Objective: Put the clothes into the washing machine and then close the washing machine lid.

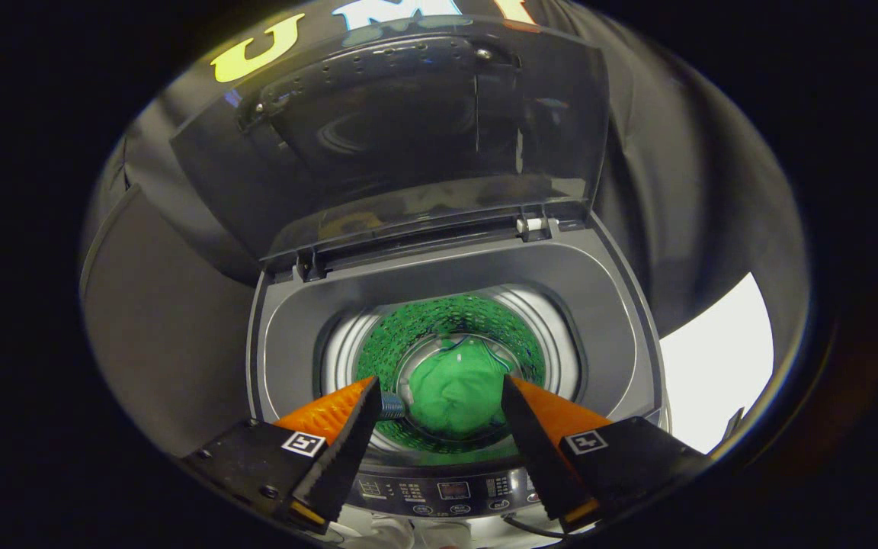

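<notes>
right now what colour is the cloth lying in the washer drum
Bright green crumpled cloth, clearest in the gripper view, seen between the open tool fingers.

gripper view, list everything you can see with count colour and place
washing machine: one, grey, below and ahead of the fingers
lid: one, dark see-through, raised open at the back of the machine
drum: one, shiny metal with green reflections, inside the machine
garment: one, green, at the drum bottom, seen between the fingers
control panel: one, dark with buttons, front edge of the machine
gripper: one, fingers spread open above the drum, holding nothing
</notes>
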### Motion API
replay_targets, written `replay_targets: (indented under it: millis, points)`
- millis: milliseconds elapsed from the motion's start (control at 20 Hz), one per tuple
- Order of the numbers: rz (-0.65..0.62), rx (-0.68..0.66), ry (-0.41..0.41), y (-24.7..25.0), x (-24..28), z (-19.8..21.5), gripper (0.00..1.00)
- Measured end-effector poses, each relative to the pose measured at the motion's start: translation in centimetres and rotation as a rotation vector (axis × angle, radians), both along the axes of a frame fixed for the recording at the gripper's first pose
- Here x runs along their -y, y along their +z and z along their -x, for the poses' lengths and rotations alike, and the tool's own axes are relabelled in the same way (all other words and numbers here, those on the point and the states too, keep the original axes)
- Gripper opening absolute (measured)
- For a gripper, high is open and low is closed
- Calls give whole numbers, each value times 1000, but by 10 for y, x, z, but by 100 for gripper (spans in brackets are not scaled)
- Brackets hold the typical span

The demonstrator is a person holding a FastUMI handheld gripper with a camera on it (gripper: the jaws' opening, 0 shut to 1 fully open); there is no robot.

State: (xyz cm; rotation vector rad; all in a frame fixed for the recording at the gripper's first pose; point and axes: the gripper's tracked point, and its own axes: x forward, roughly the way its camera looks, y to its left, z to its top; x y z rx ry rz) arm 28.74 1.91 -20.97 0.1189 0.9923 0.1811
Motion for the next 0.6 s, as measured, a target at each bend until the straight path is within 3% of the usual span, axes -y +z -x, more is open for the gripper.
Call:
replay_targets:
  millis: [250,600]
  points:
    - [-46,117,16,48,-3,-15,98]
    - [-105,396,49,200,-19,-61,98]
